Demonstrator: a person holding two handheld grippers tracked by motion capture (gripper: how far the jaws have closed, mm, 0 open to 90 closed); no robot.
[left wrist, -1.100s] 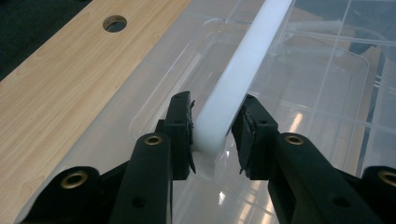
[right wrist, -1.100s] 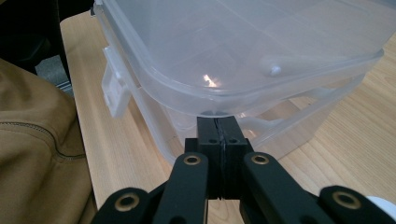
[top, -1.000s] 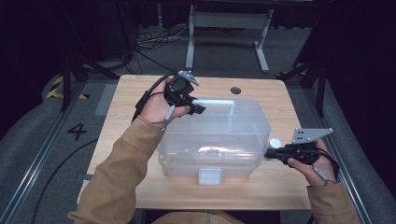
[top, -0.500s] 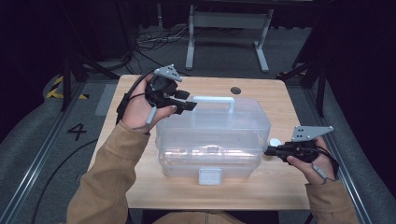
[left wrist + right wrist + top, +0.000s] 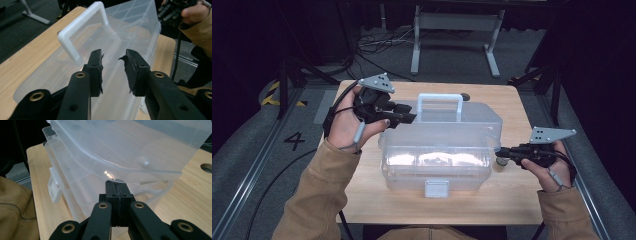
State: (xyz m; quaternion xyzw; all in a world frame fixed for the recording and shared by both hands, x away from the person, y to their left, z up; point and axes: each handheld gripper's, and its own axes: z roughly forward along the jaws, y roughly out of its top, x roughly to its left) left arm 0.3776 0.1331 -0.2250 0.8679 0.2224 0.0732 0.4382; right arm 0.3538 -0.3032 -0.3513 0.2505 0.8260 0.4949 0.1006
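Nearest, tan sleeves cut off at the bottom edge. Clear plastic box dead centre on the wooden table, white latch at the front, lid tilted up. No label or brand readable on the box; contents lost in glare. Right gripper pressed against the box's right end, jaws fully together, nothing visibly pinched between them. Left gripper poised above the lid's left side, jaws parted with a clear gap, holding nothing. White handle upright just beyond. On the floor at left, a painted "4". Farther back, cables and a grey stand, tops swallowed by darkness.
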